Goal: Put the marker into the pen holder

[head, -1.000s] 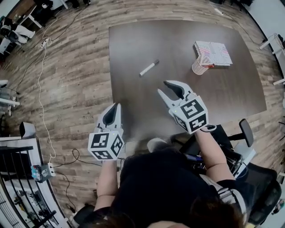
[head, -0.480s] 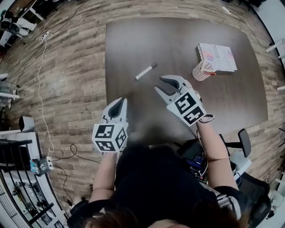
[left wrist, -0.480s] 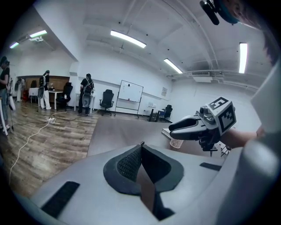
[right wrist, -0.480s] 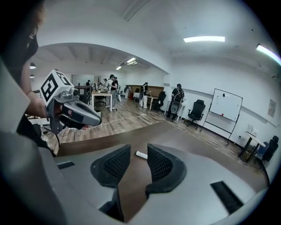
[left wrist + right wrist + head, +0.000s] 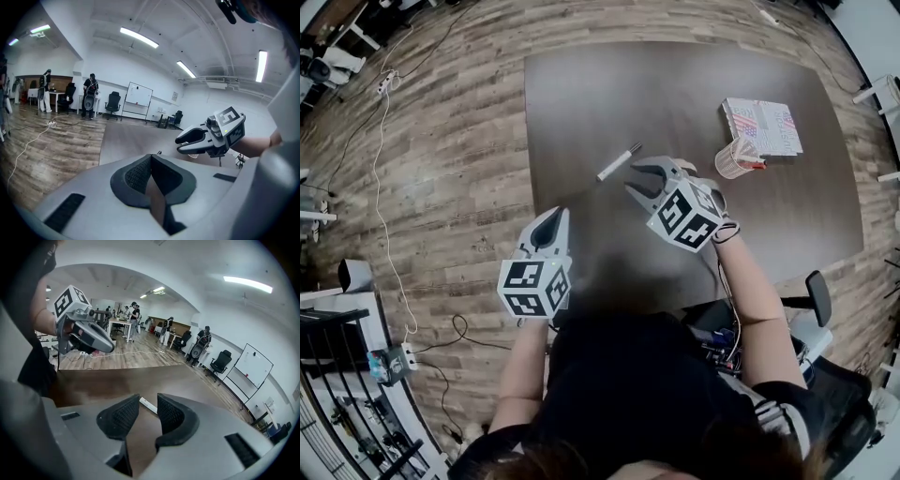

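While the marker (image 5: 618, 162) lies flat on the dark table (image 5: 675, 84), neither gripper has hold of it. It is a white barrel with a dark cap, set diagonally left of centre on the table top, with the cap end pointing far and right.

Right gripper (image 5: 636, 180): held above the table, just near and right of the marker, jaws pointing left. In the right gripper view the right gripper (image 5: 147, 401) has its jaws parted by a moderate gap, with nothing clamped. The marker (image 5: 149, 405) shows through that gap, lying on the table beyond the pads and clear of both.

Left gripper (image 5: 550, 217): held by the near left corner of the table, well apart from the marker. In the left gripper view the left gripper (image 5: 151, 157) has its two pads pressed together, with nothing between them. The same view shows the right gripper (image 5: 180, 144) ahead and to the right, jaws apart.

Pen holder (image 5: 734, 159): a pale pink cup, upright at the right of the table, well apart from the marker. A printed booklet (image 5: 762, 127) lies just beyond it, on the far side.
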Available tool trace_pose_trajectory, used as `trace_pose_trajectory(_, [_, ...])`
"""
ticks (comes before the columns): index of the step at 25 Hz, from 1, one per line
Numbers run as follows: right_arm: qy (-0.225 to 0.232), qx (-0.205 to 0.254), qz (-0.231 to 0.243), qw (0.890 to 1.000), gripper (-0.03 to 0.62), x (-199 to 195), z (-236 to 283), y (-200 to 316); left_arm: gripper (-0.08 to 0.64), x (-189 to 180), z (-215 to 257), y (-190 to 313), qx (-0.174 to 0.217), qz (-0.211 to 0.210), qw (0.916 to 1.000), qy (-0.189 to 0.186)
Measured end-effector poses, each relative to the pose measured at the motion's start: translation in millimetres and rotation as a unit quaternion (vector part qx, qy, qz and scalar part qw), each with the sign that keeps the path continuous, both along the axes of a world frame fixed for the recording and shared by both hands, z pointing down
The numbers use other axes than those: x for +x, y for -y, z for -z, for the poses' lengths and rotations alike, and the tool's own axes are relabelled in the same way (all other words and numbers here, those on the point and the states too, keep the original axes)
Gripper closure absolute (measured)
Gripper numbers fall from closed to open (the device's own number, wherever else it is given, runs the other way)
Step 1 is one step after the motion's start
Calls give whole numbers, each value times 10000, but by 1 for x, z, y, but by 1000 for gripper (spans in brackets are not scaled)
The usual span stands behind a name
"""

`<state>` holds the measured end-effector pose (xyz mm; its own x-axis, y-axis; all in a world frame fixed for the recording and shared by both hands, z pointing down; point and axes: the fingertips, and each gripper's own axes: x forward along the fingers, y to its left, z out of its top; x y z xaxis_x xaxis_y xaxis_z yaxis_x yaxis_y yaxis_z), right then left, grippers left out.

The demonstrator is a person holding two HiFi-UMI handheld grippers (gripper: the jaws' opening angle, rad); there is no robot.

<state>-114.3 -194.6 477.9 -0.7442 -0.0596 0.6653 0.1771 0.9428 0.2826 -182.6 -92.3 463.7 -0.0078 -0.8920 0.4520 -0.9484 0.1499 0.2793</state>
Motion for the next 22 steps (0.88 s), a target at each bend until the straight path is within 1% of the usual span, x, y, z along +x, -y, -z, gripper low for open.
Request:
trace_pose_trajectory(4, [-337,68,251,9991,456,-19,-26,5,534,-18,-12,-7,-60,77,9999,-102])
trace_pose_trajectory(6, [-537,269,428,9973,456,-27,-37,7,534,-26,-17,-8,-86,105,9998,-150])
trace_pose_trajectory(9, [-856,637,809,9910,462,-36,-53,8,534,-31,-21,-8,-111,100,9997,-192])
trace_pose_trajectory(12, [-1151,854,1251,9817,463,-43,-69,7,534,-32,-26,-8,-162,59,9997,-170])
trace_pose_trajectory(14, [-1360,942,1526,9744,465,-47,-78,6,534,-34,-29,-8,-212,48,9997,-112])
trace_pose_trajectory(16, [-1617,1039,1811,9645,472,-49,-88,5,534,-34,-32,-10,-267,60,9996,-84])
trace_pose_trajectory(19, [-2016,1272,2300,9435,472,-49,-104,3,534,-34,-36,-13,-325,107,9993,-145])
trace_pose_trajectory(22, [-2298,1551,2676,9228,472,-51,-118,4,534,-33,-41,-14,-373,140,9990,-177])
